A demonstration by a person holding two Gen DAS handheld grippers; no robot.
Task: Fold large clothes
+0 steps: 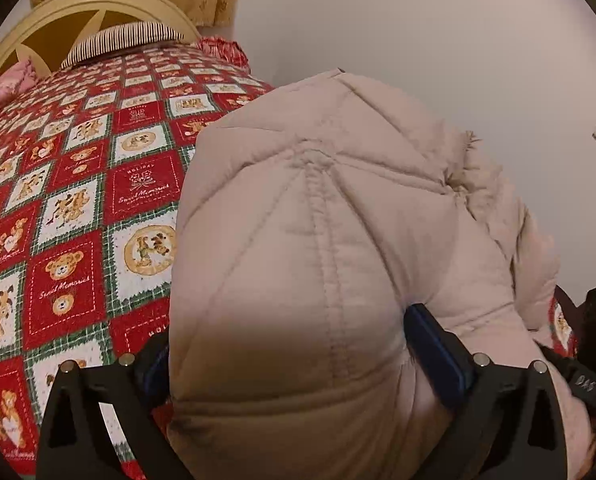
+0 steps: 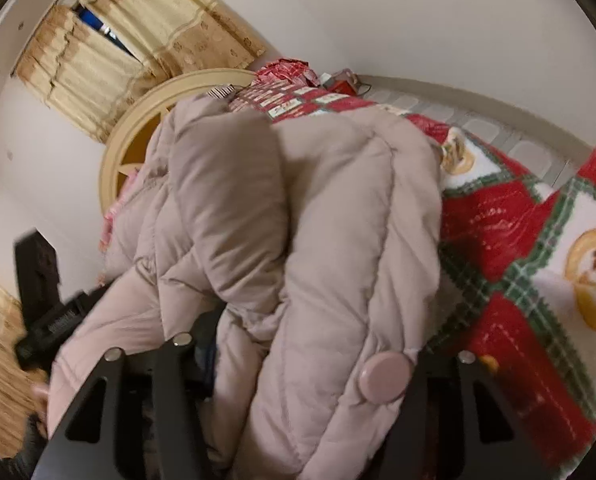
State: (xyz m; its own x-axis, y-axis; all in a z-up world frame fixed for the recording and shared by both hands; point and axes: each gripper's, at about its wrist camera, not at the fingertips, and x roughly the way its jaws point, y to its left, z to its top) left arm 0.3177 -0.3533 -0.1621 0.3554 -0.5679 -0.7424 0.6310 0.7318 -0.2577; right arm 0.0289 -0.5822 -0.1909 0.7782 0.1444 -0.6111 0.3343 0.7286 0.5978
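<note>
A puffy beige quilted jacket is bunched on the bed and fills both views. My left gripper stands wide open with the jacket bulging between its fingers. The fabric touches the blue pad of its right finger. In the right wrist view the folded jacket, with a round pink button, is squeezed between the fingers of my right gripper. Its pads are hidden by the cloth. The left gripper's black body shows at that view's left edge.
The bed carries a red, white and green teddy-bear quilt. A cream headboard and a striped pillow lie at its far end. Beige curtains hang behind, and a plain wall runs beside the bed.
</note>
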